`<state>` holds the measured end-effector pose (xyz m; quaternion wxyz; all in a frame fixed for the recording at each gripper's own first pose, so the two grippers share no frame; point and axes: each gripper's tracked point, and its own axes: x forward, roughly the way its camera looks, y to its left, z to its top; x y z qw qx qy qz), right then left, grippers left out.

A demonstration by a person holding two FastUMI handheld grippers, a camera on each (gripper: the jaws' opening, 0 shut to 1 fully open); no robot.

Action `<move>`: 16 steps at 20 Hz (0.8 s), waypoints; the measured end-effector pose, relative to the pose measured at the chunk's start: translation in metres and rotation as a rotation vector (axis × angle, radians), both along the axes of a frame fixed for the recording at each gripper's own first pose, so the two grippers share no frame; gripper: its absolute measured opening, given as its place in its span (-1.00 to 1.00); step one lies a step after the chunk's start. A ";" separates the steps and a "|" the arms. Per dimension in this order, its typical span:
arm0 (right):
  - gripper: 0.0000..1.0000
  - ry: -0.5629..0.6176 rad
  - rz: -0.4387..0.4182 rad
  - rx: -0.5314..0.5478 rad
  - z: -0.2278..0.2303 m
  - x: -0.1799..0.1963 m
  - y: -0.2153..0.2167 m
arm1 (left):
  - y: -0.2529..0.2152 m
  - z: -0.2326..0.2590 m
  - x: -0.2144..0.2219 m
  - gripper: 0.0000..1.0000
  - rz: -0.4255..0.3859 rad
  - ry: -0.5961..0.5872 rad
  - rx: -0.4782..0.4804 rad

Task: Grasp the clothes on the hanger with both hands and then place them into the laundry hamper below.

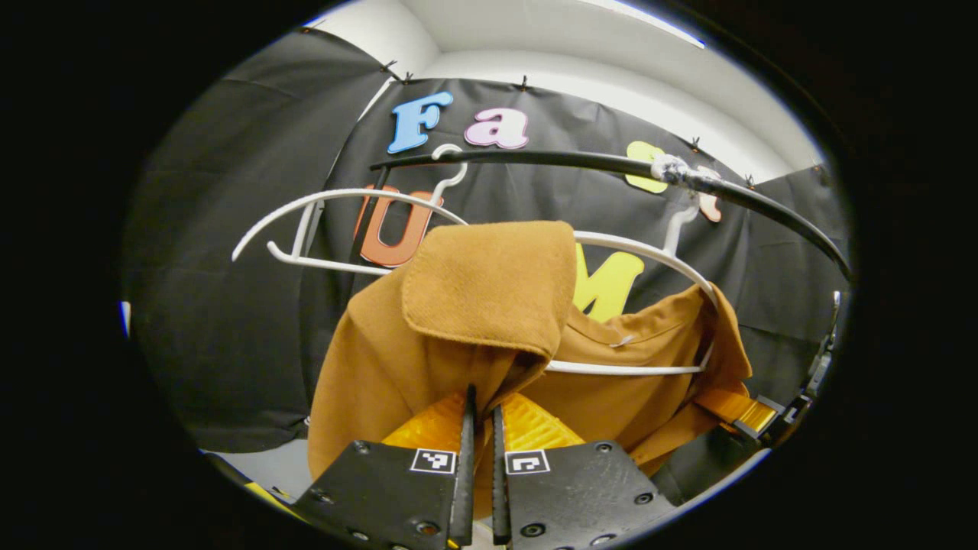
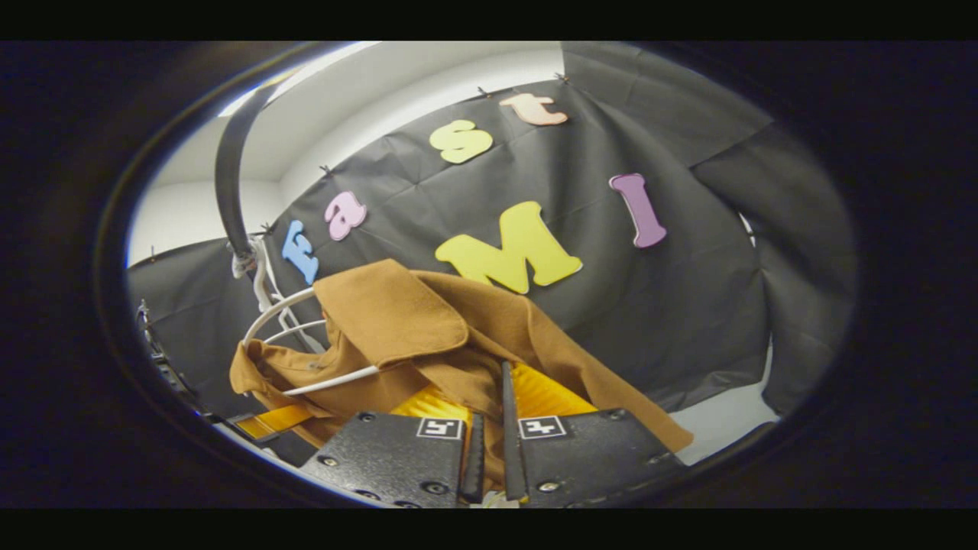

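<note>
Against black cloth, the brown jacket (image 1: pixel 397 359) is pinched by both narrow claws, left claw (image 1: pixel 481 412) and right claw (image 2: pixel 493 397); snagging on the white hanger (image 1: pixel 634 368) is likely.

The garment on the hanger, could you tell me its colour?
The garment is plain tan brown, clearest in the left gripper view.

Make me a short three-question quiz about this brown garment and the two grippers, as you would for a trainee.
1. True or false: the brown garment has already come off the white hanger.
2. What does the hanger hook onto: A) a dark rail, B) a wall nail, C) a rope?
3. What are the left gripper and the right gripper each closed on?

Key:
1. False. It is draped on the hanger, whose bar crosses the cloth.
2. A. The dark rail carries it and an empty hanger beside it.
3. The garment's fabric, pinched between each pair of fingers.
</note>
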<state>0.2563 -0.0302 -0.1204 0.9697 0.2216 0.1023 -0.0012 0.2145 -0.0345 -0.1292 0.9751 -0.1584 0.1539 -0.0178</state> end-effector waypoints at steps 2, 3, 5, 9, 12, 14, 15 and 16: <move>-0.75 -0.011 -0.016 -0.015 0.008 -0.004 -0.006 | 0.003 0.001 -0.003 -0.84 -0.005 0.015 -0.002; -0.78 -0.016 -0.022 -0.019 0.012 -0.005 -0.010 | 0.000 0.002 -0.006 -0.95 -0.023 0.023 -0.013; -0.77 -0.043 -0.038 -0.013 0.023 -0.011 -0.021 | 0.001 0.005 -0.012 -0.95 -0.036 0.022 -0.031; -0.84 -0.056 -0.048 -0.007 0.028 -0.014 -0.033 | 0.012 0.021 -0.027 -0.96 -0.034 -0.005 -0.018; -0.84 -0.033 -0.071 0.024 0.028 -0.009 -0.038 | 0.026 0.039 -0.031 -0.96 -0.018 -0.030 -0.030; -0.84 -0.026 -0.074 0.046 0.031 -0.006 -0.040 | 0.034 0.045 -0.030 -0.95 -0.013 -0.039 -0.042; -0.85 -0.028 -0.073 0.054 0.033 -0.004 -0.041 | 0.041 0.048 -0.030 -0.95 -0.006 -0.046 -0.044; -0.84 -0.033 -0.078 0.064 0.037 -0.003 -0.045 | 0.046 0.051 -0.030 -0.95 0.000 -0.051 -0.042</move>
